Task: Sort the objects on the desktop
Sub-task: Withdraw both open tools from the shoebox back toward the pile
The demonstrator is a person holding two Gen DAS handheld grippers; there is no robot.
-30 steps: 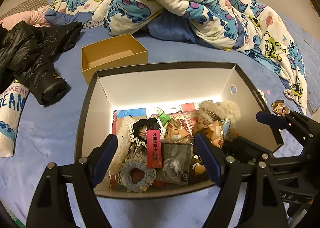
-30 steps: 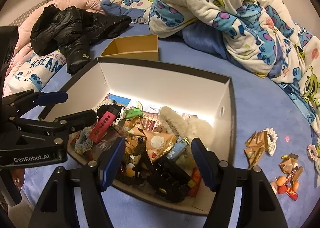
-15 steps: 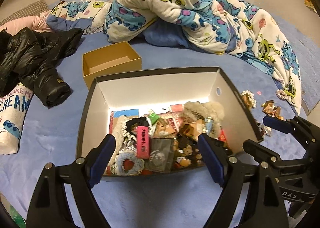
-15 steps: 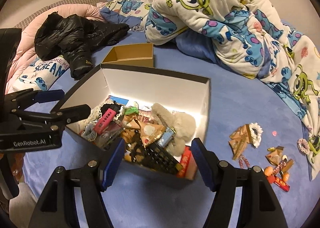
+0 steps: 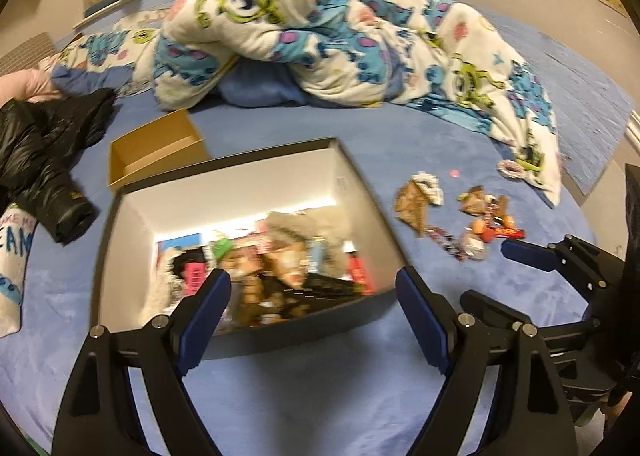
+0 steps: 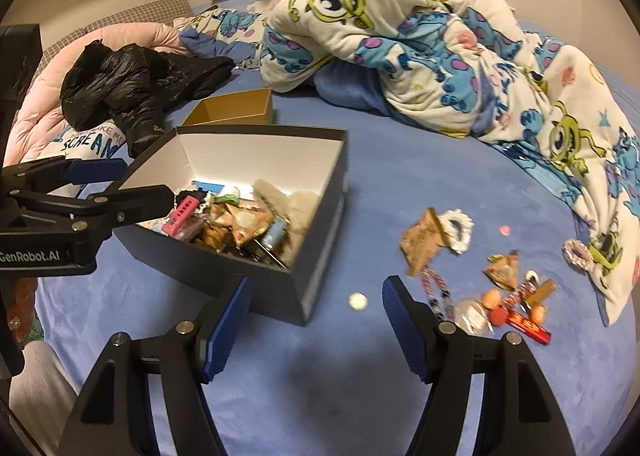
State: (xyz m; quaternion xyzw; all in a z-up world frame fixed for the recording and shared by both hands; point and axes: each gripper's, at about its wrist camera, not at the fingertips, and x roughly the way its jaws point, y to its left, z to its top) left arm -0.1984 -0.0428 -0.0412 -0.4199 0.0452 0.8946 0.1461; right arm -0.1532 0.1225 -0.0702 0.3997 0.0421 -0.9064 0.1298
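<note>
A dark box with white inner walls (image 5: 352,175) (image 6: 324,215) lies on the blue bedsheet, filled with snack packets, a pink lighter (image 6: 182,211), a fluffy white item and several small things. Loose snack packets and candies (image 6: 500,296) (image 5: 472,223) lie on the sheet right of the box, with a small white disc (image 6: 357,300) nearer it. My left gripper (image 5: 314,320) is open and empty, just in front of the box's near wall. My right gripper (image 6: 316,324) is open and empty, above the sheet by the box's near right corner.
A small empty tan cardboard box (image 5: 156,147) (image 6: 232,109) sits behind the dark box. A black jacket (image 6: 132,83) lies at the left. A bunched monster-print quilt (image 6: 420,35) covers the back and right of the bed. A white scrunchie (image 6: 578,254) lies by the quilt's edge.
Both grippers have pulled back and up from over the box and swung right. The box now looks smaller, and the loose snacks on the sheet have come into view.
</note>
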